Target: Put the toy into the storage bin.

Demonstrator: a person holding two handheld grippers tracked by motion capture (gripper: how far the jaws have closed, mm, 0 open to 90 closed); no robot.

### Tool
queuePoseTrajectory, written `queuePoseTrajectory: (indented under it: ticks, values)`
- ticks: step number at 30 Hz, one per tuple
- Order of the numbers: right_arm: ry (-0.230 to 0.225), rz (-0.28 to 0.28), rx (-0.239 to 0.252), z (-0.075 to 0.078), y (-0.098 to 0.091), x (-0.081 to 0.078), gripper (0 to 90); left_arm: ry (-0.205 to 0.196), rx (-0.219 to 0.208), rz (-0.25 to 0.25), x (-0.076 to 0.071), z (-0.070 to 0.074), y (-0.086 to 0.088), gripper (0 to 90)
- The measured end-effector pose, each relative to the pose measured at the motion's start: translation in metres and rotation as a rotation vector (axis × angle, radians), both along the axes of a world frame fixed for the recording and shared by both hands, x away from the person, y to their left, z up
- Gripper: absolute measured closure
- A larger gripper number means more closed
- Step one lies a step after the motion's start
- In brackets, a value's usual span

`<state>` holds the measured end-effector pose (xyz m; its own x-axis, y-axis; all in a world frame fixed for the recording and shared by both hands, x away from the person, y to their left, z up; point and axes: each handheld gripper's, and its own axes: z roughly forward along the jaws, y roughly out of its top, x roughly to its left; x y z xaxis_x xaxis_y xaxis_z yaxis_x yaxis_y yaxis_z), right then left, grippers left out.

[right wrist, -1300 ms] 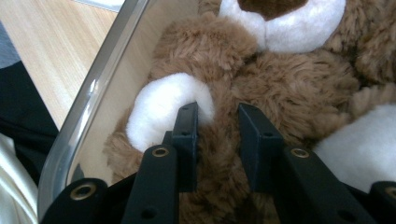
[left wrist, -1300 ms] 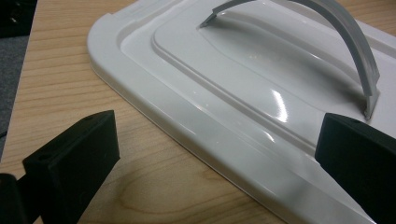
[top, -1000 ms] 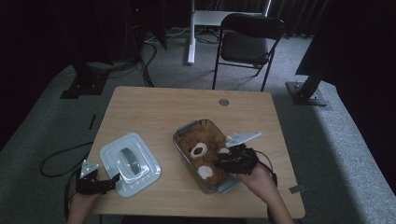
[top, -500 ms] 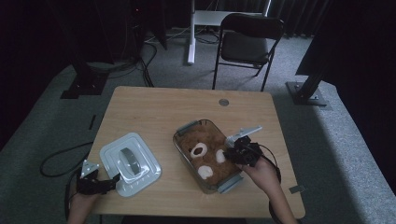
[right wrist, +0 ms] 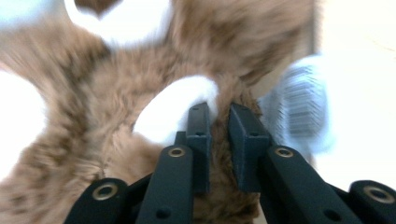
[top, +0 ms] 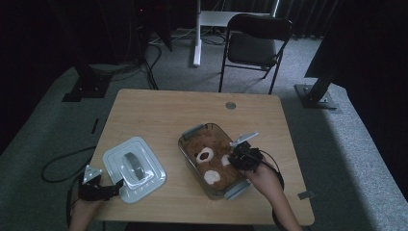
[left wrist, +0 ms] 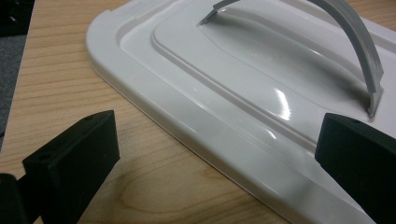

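Teddy bear (top: 211, 161), brown plush with white patches, lies curled inside the clear container (top: 188, 133) at the middle-right of the wooden worktop (top: 163, 110); we go from big to small, so the worktop comes first, pale wood, with a dark folding chair (top: 255, 41) on the carpet beyond it; next the container with grey end handles, angled across the worktop; well apart to its left lies the white lid (top: 151, 173) (left wrist: 224, 93), flat, its arched grey handle up; our right tool (top: 239, 159) (right wrist: 218, 116) is down in the container at the bear's right side, its jaws have just been closing and now pinch a fold of brown fur beside a white paw; our left tool (top: 113, 188) (left wrist: 219, 154) rests at the lid's near corner, jaws wide apart astride the rim, gripping nothing.
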<state>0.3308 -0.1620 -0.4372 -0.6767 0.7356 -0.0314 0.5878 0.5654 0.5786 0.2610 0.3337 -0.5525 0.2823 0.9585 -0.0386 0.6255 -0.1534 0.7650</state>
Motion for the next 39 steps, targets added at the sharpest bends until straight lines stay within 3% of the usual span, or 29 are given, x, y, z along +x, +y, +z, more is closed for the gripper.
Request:
queuePoseTrajectory:
  ticks: [1,2,3,4,5,6,7,8,11,13,14,19,20,23,24,25,26,27,28,29,30,31,32,33,35,37,38,39]
  values:
    - [0.000,0.000,0.000,0.000,0.000,0.000,76.7,0.001,-0.001,0.000,0.000,0.000,0.000,0.6]
    - [-0.010,-0.001,0.092,0.012,-0.011,-0.002,73.2,0.001,-0.002,0.003,0.000,0.000,0.000,0.6]
    - [-0.010,-0.001,0.092,0.012,-0.011,-0.002,73.2,0.001,-0.002,0.003,0.000,0.000,0.000,0.6]
    - [-0.020,-0.006,0.195,0.025,-0.021,-0.006,72.3,0.001,-0.002,0.003,0.000,0.000,0.000,0.6]
    - [-0.020,-0.006,0.195,0.025,-0.021,-0.006,72.3,0.001,-0.002,0.003,0.000,0.000,0.000,0.6]
    - [-0.061,-0.010,0.253,0.036,-0.025,-0.009,72.1,0.000,-0.004,0.004,0.000,0.000,0.000,0.6]
    - [-0.061,-0.010,0.253,0.036,-0.025,-0.009,72.1,0.000,-0.004,0.004,0.000,0.000,0.000,0.5]
    - [-0.092,-0.014,0.268,0.043,-0.023,-0.009,71.8,0.001,-0.006,0.003,0.000,0.000,-0.001,0.5]
    - [-0.102,-0.021,0.278,0.046,-0.017,-0.004,71.3,0.001,-0.006,0.001,0.000,0.000,-0.001,0.6]
    - [-0.103,-0.018,0.264,0.045,-0.009,0.003,71.5,-0.001,-0.007,0.000,0.000,0.000,-0.001,0.6]
    - [-0.083,-0.015,0.226,0.040,0.001,0.012,72.3,0.000,-0.008,0.002,0.000,0.000,-0.001,0.6]
    - [-0.044,-0.005,0.160,0.029,0.018,0.031,72.3,0.003,-0.006,-0.002,0.000,0.000,0.001,0.6]
    - [-0.031,0.000,0.124,0.025,0.026,0.040,72.6,0.004,-0.009,0.002,0.000,0.000,0.001,0.6]
    - [-0.017,0.003,0.089,0.021,0.033,0.048,73.2,0.003,-0.011,0.003,0.000,0.000,0.002,0.6]
    - [-0.008,0.006,0.046,0.016,0.040,0.055,73.3,0.002,-0.009,0.002,0.000,0.000,0.002,0.5]
    - [-0.008,0.006,0.046,0.016,0.040,0.055,73.3,0.002,-0.009,0.002,0.000,0.000,0.002,0.6]
    - [0.002,0.005,0.000,0.011,0.047,0.060,73.3,0.003,-0.011,0.002,0.000,0.000,0.001,0.6]
    - [0.002,0.005,0.000,0.011,0.047,0.060,73.3,0.003,-0.011,0.002,0.000,0.000,0.001,0.5]
    - [0.004,0.009,-0.062,0.008,0.055,0.062,74.2,0.005,-0.008,0.001,0.000,-0.001,0.001,0.6]
    - [0.004,0.009,-0.062,0.008,0.055,0.062,74.2,0.005,-0.008,0.001,0.000,-0.001,0.001,0.6]
    - [0.012,-0.007,-0.136,-0.002,0.066,0.065,77.5,0.003,-0.010,-0.002,0.000,0.000,0.001,0.6]
    - [0.012,-0.007,-0.136,-0.002,0.066,0.065,77.5,0.003,-0.010,-0.002,0.000,0.000,0.001,0.6]
    - [0.030,-0.010,-0.256,-0.017,0.077,0.066,79.6,-0.001,-0.010,-0.003,-0.001,0.000,0.000,0.6]
    - [0.030,-0.010,-0.256,-0.017,0.077,0.066,79.6,-0.001,-0.010,-0.003,-0.001,0.000,0.000,0.6]
    - [0.023,-0.007,-0.323,-0.023,0.085,0.064,79.8,0.002,-0.009,-0.003,-0.001,0.000,0.000,0.6]
    - [0.002,-0.007,-0.336,-0.020,0.087,0.062,78.4,0.004,-0.011,-0.002,-0.001,0.000,0.001,0.6]
    - [-0.002,-0.013,-0.269,-0.014,0.080,0.062,73.5,0.004,-0.010,-0.005,-0.001,0.000,0.001,0.6]
    - [-0.002,-0.013,-0.269,-0.014,0.080,0.062,73.5,0.004,-0.010,-0.005,-0.001,0.000,0.001,0.6]
